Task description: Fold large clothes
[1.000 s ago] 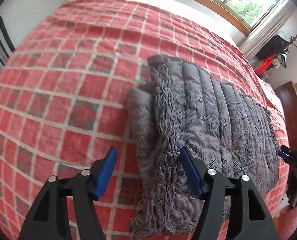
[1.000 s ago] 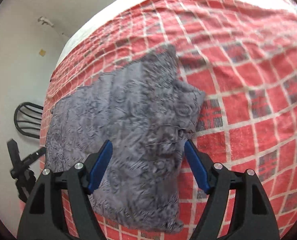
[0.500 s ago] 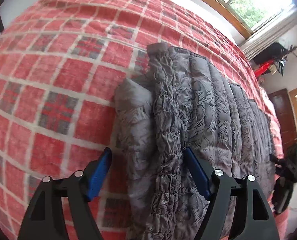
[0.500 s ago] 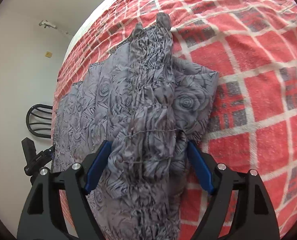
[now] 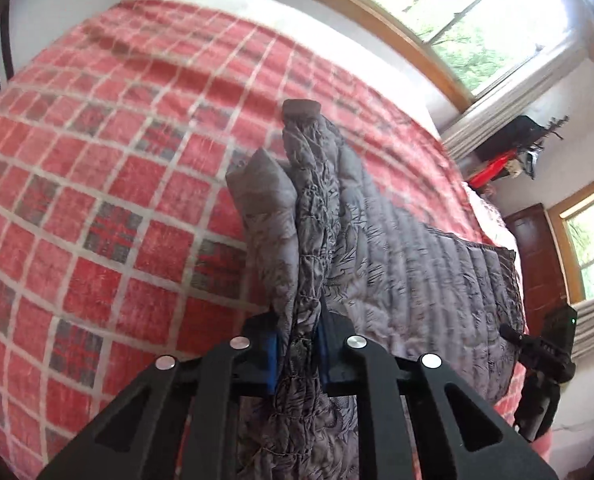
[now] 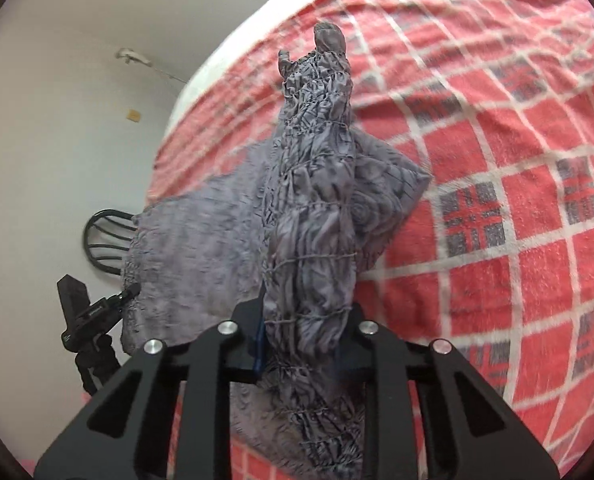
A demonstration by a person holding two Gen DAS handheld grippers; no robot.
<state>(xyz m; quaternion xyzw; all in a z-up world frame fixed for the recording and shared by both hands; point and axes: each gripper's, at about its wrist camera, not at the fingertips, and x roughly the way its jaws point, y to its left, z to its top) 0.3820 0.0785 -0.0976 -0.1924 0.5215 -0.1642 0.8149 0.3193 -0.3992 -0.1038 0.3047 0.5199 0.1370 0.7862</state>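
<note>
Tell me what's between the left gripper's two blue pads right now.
A gathered ridge of the grey quilted garment; the left gripper has just closed on it, as the left wrist view shows.

Right claw [image 6: 303, 344] tight on grey garment's [image 6: 317, 216] gathered band, just closed.

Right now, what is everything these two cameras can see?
garment: one, grey with a rose print, on the bed, gathered edges lifted.
blanket: one, red plaid with white lines, covering the bed.
chair: one, black, beside the bed by the white wall.
windows: two, wood-framed, beyond the bed.
curtains: pale, beside the windows.
left gripper: black, blue fingers just closed, clamping a gathered edge.
right gripper: black, fingers just closed, clamping the other gathered edge.
</note>
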